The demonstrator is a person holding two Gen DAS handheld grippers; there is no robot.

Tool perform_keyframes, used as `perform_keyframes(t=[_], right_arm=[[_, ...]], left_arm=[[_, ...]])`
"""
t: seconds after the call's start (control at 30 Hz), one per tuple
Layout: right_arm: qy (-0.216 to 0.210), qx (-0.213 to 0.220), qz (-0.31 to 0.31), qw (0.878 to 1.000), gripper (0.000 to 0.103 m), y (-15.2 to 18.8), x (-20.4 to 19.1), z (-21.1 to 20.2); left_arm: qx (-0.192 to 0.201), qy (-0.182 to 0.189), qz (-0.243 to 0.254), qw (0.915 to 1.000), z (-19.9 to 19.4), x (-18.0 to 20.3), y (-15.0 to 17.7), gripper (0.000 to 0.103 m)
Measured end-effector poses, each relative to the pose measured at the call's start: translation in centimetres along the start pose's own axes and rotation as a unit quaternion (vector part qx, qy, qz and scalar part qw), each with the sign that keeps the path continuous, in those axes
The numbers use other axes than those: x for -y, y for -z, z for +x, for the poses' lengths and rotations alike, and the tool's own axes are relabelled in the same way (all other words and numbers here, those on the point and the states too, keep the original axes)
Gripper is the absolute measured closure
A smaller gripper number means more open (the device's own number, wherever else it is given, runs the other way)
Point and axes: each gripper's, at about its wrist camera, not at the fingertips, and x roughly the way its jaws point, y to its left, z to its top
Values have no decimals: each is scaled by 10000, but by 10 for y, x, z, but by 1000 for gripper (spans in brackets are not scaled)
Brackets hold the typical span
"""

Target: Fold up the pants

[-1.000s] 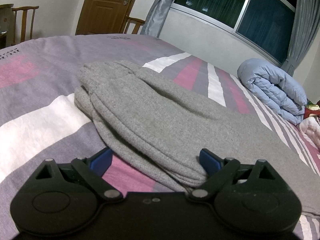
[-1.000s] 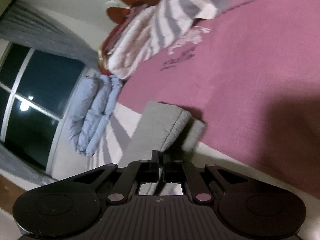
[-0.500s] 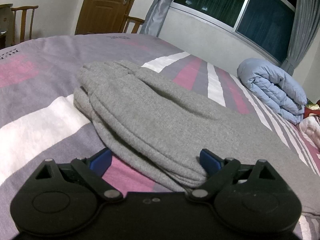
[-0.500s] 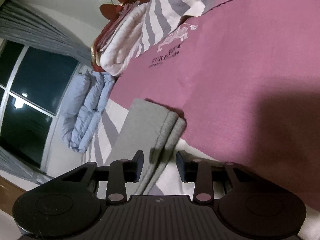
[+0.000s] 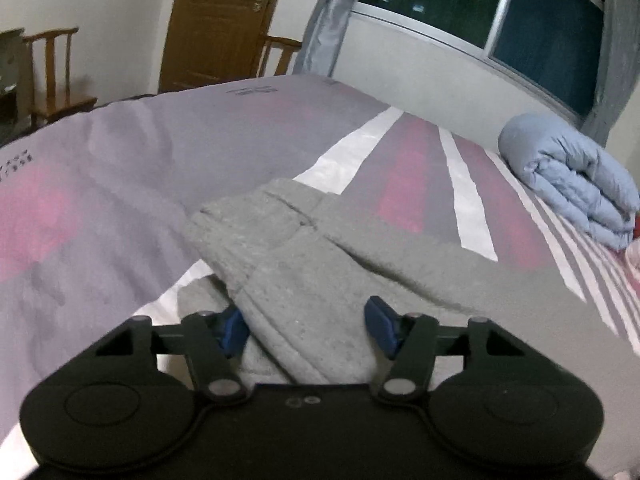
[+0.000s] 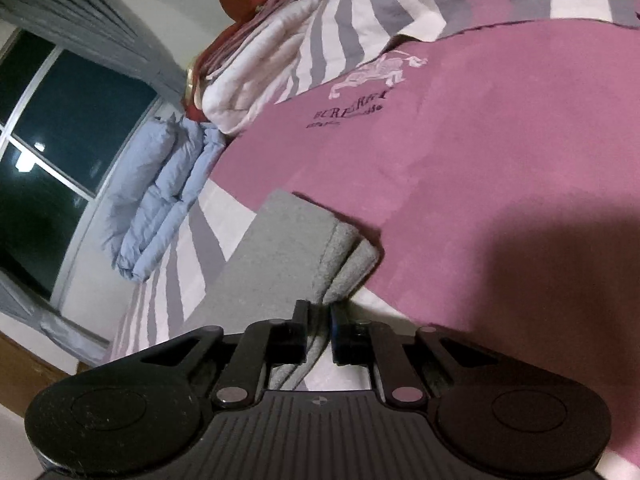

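Observation:
Grey knit pants (image 5: 312,280) lie folded lengthwise on the striped bed. In the left wrist view their waistband end lies bunched, and my left gripper (image 5: 306,326) is open with its blue fingertips (image 5: 380,320) on either side of the thick fabric edge. In the right wrist view the leg-cuff end of the pants (image 6: 288,248) lies on the pink and white cover. My right gripper (image 6: 319,320) is shut on the layered cuff edge, with grey cloth pinched between its jaws.
A rolled light-blue duvet (image 5: 572,176) lies at the bed's far side under the window, also in the right wrist view (image 6: 160,184). White folded bedding (image 6: 256,76) and a striped pillow (image 6: 400,4) lie beyond the cuffs. Wooden chairs (image 5: 56,76) and a door (image 5: 224,20) stand past the bed.
My right gripper opened half a second ago and has now closed on the cuff edge. My left gripper moved forward over the waistband, which has bunched up between its open fingers.

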Motion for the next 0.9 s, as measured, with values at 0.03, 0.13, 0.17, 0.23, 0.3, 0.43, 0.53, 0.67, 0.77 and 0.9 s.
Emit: perform_keyframes(t=[0.03, 0.13, 0.17, 0.23, 0.3, 0.43, 0.53, 0.67, 0.77, 0.9], right_arm=[[11, 5, -10, 10000, 88, 1, 0, -2], [52, -15, -25, 10000, 88, 2, -1, -2], [50, -15, 40, 10000, 88, 2, -1, -1], [52, -15, 161, 9999, 88, 1, 0, 0], [89, -16, 166, 9998, 88, 1, -1, 2], [131, 1, 173, 9998, 86, 2, -2, 4], [142, 15, 185, 9997, 86, 2, -1, 5], [155, -14, 166, 9997, 86, 1, -2, 6], [123, -67, 232, 9996, 86, -2, -1, 7], [-17, -164, 240, 9996, 74, -7, 0, 8]], left_arm=[[8, -17, 56, 10000, 1, 1, 1, 54], [47, -19, 148, 9999, 5, 1, 4, 55], [62, -16, 178, 9998, 5, 1, 5, 55], [93, -8, 194, 9998, 6, 1, 6, 55], [106, 0, 203, 9997, 4, 0, 6, 55], [128, 22, 229, 9997, 4, 0, 8, 55], [132, -23, 317, 9994, 6, 0, 9, 63], [-43, -232, 285, 9993, 16, -1, 2, 68], [-63, -351, 355, 9987, 11, 5, 0, 65], [267, -486, 393, 9977, -15, 9, 8, 48]])
